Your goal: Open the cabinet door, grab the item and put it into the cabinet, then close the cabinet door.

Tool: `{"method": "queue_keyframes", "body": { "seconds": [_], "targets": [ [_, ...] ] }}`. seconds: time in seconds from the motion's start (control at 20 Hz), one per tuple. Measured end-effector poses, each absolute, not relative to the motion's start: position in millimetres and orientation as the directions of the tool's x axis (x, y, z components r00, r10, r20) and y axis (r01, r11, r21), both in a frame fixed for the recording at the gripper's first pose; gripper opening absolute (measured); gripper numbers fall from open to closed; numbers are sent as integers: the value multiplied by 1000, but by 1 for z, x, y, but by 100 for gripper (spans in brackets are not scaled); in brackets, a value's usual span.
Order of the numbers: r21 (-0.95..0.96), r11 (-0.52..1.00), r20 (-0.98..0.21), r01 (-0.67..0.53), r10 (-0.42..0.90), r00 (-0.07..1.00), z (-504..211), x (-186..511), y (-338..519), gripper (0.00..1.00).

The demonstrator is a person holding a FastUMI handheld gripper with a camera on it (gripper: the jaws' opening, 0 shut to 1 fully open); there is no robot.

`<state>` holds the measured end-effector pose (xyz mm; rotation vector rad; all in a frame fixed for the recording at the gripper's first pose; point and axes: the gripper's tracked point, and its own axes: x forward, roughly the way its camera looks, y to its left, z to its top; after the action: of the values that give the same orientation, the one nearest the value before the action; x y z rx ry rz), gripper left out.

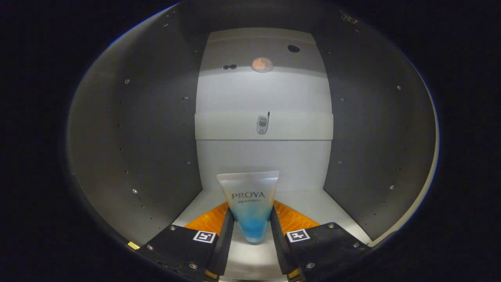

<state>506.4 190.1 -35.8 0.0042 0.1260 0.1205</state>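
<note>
Cabinet hemmed in by walls
The cabinet (129, 156) walls flank the gripper (250, 225) on both sides; beyond the held tube (249, 203), open floor reaches the back panel (264, 156).

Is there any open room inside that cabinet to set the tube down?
Yes. The gripper holds the tube between both fingers, over the cabinet floor. The floor looks bare beyond and to either side of the tube, out to the side walls and the back panel. The only crowded spot is between the fingers.

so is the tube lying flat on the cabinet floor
No, the tube stands upright, crimped end up, pinched between both fingers of the claw inside the cabinet.
</note>
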Motion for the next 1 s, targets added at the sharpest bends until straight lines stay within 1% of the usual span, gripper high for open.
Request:
{"method": "queue_keyframes", "body": {
  "seconds": [0.15, 0.45, 0.65, 0.75, 0.8, 0.9, 0.95, 1.0],
  "targets": [
    [9, 993, -143, -114, 114, 983, -52, 508, 188, 51],
    [31, 993, -125, -111, 114, 986, -54, 508, 186, 51],
    [43, 994, -130, -96, 101, 986, -55, 507, 185, 55],
    [53, 993, -131, -105, 111, 985, -56, 507, 188, 62],
    [47, 994, -129, -102, 107, 986, -55, 505, 188, 71],
    [34, 995, -112, -94, 98, 989, -51, 503, 187, 86],
    [30, 996, -94, -89, 92, 991, -45, 500, 186, 89],
    [26, 996, -77, -84, 86, 993, -39, 497, 185, 93]
  ]
}}
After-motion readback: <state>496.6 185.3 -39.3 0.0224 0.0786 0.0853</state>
